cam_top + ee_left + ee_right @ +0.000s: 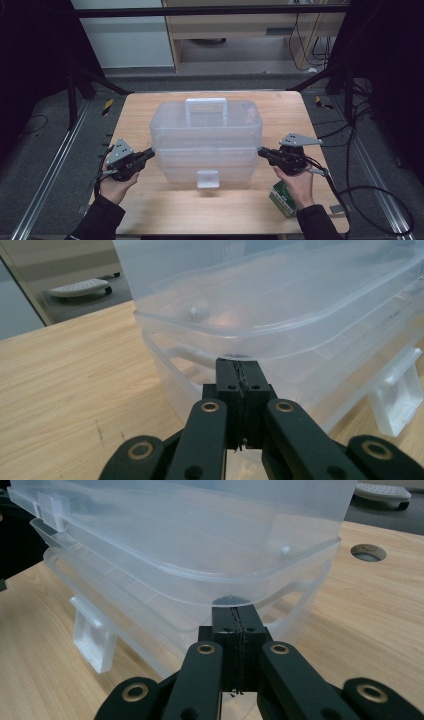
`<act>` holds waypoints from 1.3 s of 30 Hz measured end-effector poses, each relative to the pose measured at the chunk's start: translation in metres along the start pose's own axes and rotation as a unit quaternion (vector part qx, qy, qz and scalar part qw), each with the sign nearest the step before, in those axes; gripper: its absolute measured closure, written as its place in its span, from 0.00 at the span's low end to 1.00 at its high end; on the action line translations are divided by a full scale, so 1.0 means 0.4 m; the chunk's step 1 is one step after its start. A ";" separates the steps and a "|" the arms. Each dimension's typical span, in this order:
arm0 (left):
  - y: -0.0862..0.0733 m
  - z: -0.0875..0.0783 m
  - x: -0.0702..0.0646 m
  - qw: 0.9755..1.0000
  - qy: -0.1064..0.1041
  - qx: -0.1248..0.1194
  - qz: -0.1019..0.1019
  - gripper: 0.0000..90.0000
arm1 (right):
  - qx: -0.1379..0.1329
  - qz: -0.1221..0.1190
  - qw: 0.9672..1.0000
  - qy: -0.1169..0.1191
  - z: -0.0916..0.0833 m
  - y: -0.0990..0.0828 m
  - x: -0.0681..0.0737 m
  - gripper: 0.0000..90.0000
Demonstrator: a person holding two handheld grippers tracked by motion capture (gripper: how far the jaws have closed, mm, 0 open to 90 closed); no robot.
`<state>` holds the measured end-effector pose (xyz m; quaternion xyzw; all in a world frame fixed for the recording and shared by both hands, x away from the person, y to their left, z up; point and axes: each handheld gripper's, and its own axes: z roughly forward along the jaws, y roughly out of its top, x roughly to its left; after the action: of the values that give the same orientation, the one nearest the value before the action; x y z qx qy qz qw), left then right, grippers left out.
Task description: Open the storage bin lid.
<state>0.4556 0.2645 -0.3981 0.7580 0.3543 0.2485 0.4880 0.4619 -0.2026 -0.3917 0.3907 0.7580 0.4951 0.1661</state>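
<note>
Lid-lifting step judged in hand: left hand-held gripper (148,154) and right hand-held gripper (262,151), both fully closed and empty, tips tucked under lid rim at either end of clear plastic toolbox (206,141), mid-bench (150,210). Next move likely calls for even, simultaneous raise. Counted: one toolbox, two grippers, one green carton (283,198).

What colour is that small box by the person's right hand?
The small box is green and white, best seen in the high view, at the table's near right edge.

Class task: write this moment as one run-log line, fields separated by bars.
left claw: shut, tip under lid rim | right claw: shut, same | clear plastic storage box: on wooden table, lid raised slightly
</note>
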 end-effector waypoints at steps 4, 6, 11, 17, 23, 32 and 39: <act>0.012 0.001 0.001 1.000 0.004 -0.006 -0.001 0.99 | -0.009 0.005 1.000 0.002 -0.002 0.011 -0.003 1.00; 0.014 0.002 0.001 1.000 0.005 -0.007 -0.002 0.98 | -0.011 0.004 1.000 0.001 -0.003 0.014 -0.006 1.00; 0.027 0.007 0.001 1.000 0.008 -0.016 -0.001 0.98 | -0.018 0.001 1.000 -0.003 -0.010 0.029 -0.008 1.00; 0.041 0.012 0.005 1.000 0.009 -0.019 0.001 0.97 | -0.025 0.000 1.000 -0.005 -0.009 0.041 -0.010 1.00; 0.048 0.020 0.003 1.000 0.008 -0.022 0.003 0.96 | -0.028 0.001 1.000 -0.002 -0.009 0.048 -0.014 1.00; 0.026 0.015 0.005 1.000 0.022 -0.017 0.003 0.84 | -0.025 -0.002 1.000 -0.004 -0.010 0.046 -0.012 1.00; 0.028 0.015 0.012 0.998 0.039 -0.043 0.005 0.63 | -0.024 -0.002 1.000 -0.003 -0.010 0.046 -0.012 1.00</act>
<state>0.4662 0.2619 -0.3899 0.7277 0.3584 0.2956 0.5046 0.4706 -0.2049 -0.3742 0.3868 0.7458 0.5121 0.1786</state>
